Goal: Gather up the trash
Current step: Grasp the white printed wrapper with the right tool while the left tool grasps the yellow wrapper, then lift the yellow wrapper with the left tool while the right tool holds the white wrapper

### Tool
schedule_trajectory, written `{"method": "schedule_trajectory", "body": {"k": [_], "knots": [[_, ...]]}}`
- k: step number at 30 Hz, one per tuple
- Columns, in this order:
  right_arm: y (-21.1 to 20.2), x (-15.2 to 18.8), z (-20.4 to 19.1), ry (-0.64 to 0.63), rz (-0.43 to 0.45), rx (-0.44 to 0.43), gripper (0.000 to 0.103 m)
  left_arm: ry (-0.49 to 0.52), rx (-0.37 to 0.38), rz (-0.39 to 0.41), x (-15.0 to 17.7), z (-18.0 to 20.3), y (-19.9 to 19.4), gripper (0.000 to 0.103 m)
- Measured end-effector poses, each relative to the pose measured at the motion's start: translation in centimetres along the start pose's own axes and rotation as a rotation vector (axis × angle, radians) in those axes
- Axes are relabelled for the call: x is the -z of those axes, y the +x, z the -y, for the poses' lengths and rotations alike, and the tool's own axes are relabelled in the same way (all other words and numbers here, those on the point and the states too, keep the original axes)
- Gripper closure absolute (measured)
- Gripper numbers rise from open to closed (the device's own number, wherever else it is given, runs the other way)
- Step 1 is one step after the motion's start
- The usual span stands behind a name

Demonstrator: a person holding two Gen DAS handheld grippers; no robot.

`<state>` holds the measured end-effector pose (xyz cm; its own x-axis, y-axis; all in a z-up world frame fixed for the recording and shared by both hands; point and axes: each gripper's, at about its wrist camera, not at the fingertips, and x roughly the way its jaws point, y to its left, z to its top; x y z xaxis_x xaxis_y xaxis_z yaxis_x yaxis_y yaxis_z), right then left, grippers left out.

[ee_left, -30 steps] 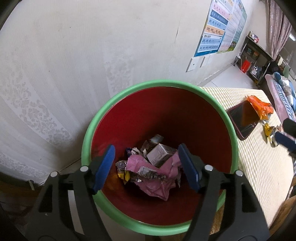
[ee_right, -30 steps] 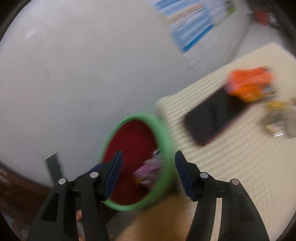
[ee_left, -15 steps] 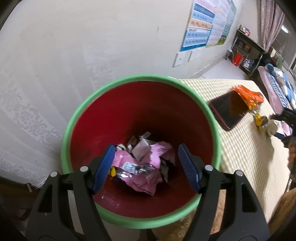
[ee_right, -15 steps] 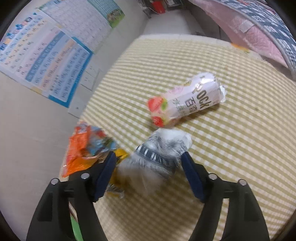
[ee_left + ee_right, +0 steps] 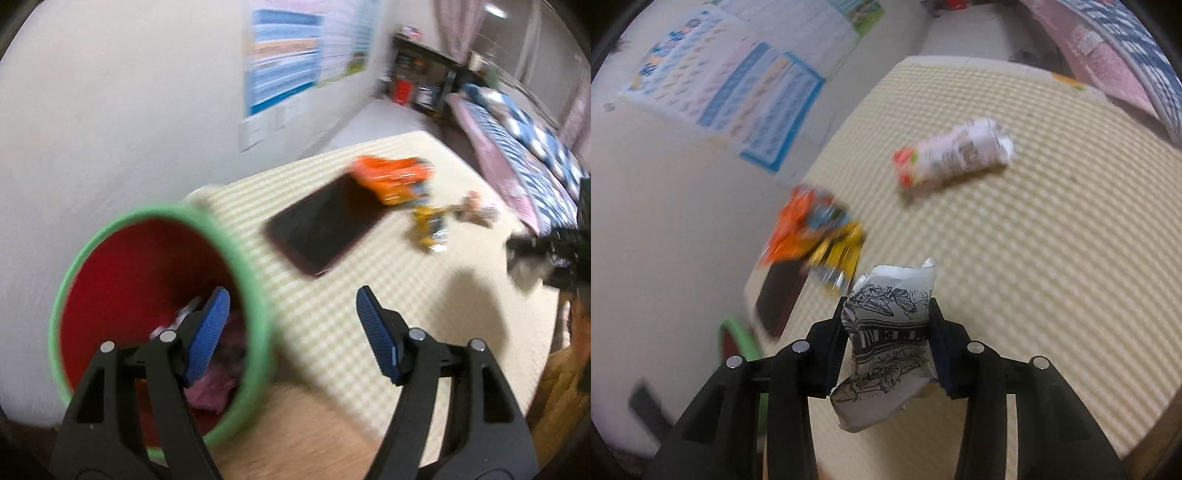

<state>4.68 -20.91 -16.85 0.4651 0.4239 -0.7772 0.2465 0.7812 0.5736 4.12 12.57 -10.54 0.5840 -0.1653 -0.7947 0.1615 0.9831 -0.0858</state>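
Right wrist view showed the right gripper [image 5: 886, 332], jaws just closed, pinching a crumpled black-and-white printed wrapper [image 5: 886, 332]; its light, springy paper might slip free. The left gripper [image 5: 291, 332] gaped empty.

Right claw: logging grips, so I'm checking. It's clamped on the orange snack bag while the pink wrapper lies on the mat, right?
Not quite. The right wrist view shows the right claw clamped on a black-and-white printed wrapper; the orange snack bag lies on the mat, as does the pink wrapper.
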Motion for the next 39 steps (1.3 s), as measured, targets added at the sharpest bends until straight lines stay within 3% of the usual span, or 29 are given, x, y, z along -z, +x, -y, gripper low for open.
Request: {"method": "schedule_trajectory", "body": {"k": [5, 8, 10, 13, 15, 17, 18, 23, 31, 39], "knots": [[-1.9, 2.8, 1.9, -0.032, 0.023, 0.043, 0.063, 0.068, 0.107, -0.023, -3.0, 6.5, 3.1, 0.035], [-2.6, 2.6, 3.3, -0.029, 0.043, 0.052, 0.063, 0.127, 0.102, -0.044, -4.4, 10.1, 5.7, 0.035], [-3.4, 2.7, 3.9, -0.038, 0.060, 0.067, 0.063, 0.166, 0.093, -0.069, -5.1, 12.1, 7.5, 0.043], [-4.1, 2.9, 4.9, -0.022, 0.064, 0.049, 0.063, 0.186, 0.079, -0.109, -5.8, 14.2, 10.1, 0.045], [-4.2, 3.0, 5.1, -0.019, 0.066, 0.035, 0.063, 0.203, 0.053, -0.151, -5.9, 15.1, 12.1, 0.055], [-4.6, 3.0, 5.2, -0.031, 0.069, 0.027, 0.063, 0.223, 0.032, -0.194, -5.6, 15.8, 13.5, 0.076], [-4.7, 3.1, 5.1, -0.039, 0.070, 0.026, 0.063, 0.227, 0.029, -0.204, -5.4, 15.8, 13.7, 0.080], [-5.5, 3.3, 5.2, -0.053, 0.075, 0.005, 0.063, 0.240, 0.004, -0.190, -4.3, 16.0, 12.6, 0.089], [-5.4, 3.4, 5.9, -0.016, 0.073, 0.026, 0.063, 0.243, 0.060, -0.131, -1.5, 16.2, 7.1, 0.089], [-5.6, 3.4, 6.2, 0.015, 0.090, 0.023, 0.063, 0.179, 0.117, -0.136, 0.5, 15.0, 3.8, 0.089]]}}
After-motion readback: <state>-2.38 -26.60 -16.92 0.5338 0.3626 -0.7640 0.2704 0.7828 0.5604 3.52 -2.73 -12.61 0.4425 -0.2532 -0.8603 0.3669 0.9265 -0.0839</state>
